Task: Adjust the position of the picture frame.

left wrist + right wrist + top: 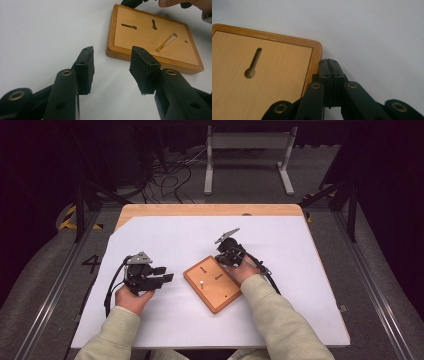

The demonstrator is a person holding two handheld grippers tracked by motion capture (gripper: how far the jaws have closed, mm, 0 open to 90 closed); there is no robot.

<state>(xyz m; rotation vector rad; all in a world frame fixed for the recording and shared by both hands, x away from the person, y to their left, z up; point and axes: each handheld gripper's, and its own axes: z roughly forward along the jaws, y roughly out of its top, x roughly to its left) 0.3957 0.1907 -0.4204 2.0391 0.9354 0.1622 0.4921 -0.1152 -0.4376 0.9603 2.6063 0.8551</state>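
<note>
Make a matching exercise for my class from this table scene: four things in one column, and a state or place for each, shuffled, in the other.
Things:
1. left gripper
2. right gripper
3. metal peg
4. wooden board

States or places:
A. stands in a hole in the board
B. jaws shut, tips at the board's edge
C. lies on the white sheet between the hands
D. jaws apart, nothing between them

Pairs: 1-D, 2-B, 3-A, 4-C

A white sheet (pixel 175 330) covers the wooden table (pixel 210 210), with a metal stand (pixel 247 142) behind.
</note>
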